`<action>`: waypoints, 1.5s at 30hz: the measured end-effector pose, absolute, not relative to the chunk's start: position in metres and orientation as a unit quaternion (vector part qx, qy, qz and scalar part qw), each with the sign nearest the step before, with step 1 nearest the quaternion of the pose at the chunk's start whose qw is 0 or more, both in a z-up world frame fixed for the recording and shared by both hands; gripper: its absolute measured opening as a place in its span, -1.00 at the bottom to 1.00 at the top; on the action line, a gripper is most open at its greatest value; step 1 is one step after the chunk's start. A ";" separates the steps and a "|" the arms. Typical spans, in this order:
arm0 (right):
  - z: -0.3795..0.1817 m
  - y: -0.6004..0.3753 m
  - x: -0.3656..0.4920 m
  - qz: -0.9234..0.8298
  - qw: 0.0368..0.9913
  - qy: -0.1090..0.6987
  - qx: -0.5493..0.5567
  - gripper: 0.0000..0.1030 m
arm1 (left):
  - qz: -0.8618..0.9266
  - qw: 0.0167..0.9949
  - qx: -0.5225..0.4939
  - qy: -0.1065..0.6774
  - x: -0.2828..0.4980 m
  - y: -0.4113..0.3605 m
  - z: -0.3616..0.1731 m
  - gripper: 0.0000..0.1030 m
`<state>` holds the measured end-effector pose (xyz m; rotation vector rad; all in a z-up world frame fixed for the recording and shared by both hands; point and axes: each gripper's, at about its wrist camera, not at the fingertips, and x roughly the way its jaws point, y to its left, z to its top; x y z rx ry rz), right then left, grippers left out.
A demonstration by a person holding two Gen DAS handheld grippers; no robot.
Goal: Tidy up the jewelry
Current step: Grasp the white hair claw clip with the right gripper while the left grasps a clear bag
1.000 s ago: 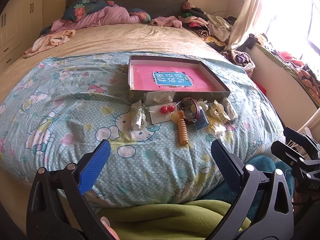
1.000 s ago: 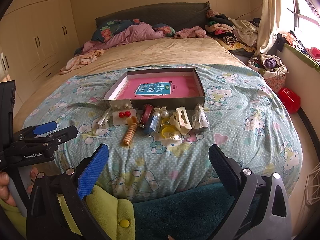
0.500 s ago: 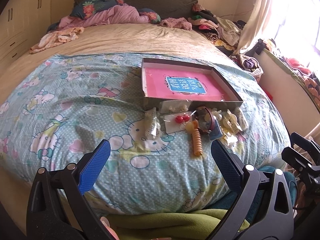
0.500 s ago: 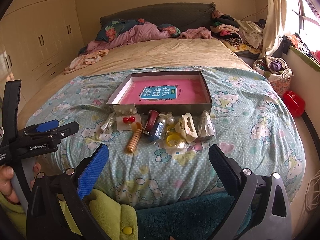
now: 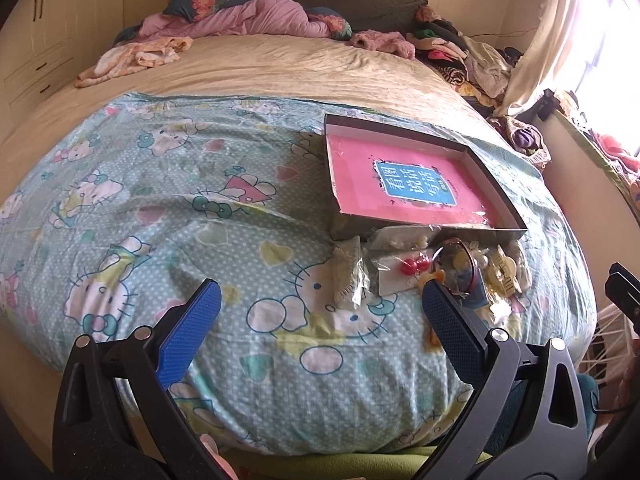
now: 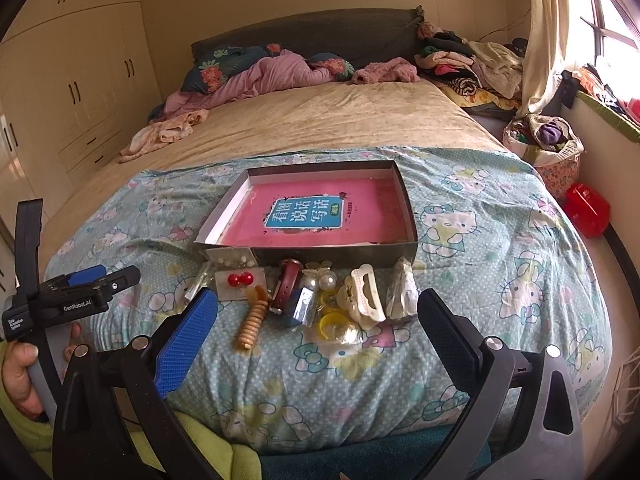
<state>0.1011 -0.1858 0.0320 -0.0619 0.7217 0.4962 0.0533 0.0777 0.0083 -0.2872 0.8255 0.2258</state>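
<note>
Our left tongs gape wide and hold nothing, hovering over the cartoon-print quilt on the bed. Further right, the jewelry pile — red earrings on a card, a wooden beaded piece, a cream hair claw — lies on the quilt just in front of the open box with its pink book. Our right tongs also stand wide open and empty, short of the pile.

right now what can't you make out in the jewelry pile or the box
- Left wrist view: wooden spiral piece mostly hidden behind the left hand-held gripper finger.
- Either view: contents of the clear bag too small to tell.
- Box floor: covered by the pink book.
</note>
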 end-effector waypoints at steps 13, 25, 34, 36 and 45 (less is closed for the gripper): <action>0.017 -0.217 0.154 0.188 0.912 0.363 -0.008 0.92 | 0.080 0.885 -0.148 0.433 0.082 0.088 -0.028 0.83; -0.025 -0.202 0.169 0.225 0.886 0.404 -0.034 0.62 | 0.061 0.878 -0.148 0.451 0.099 0.088 -0.060 0.81; -0.057 -0.179 0.189 0.255 0.857 0.446 -0.045 0.26 | 0.047 0.876 -0.136 0.460 0.108 0.088 -0.075 0.29; -0.061 -0.177 0.192 0.256 0.855 0.450 -0.046 0.25 | 0.039 0.877 -0.139 0.459 0.110 0.089 -0.077 0.18; -0.075 -0.168 0.204 0.267 0.841 0.466 -0.059 0.07 | 0.000 0.874 -0.151 0.462 0.123 0.085 -0.084 -0.13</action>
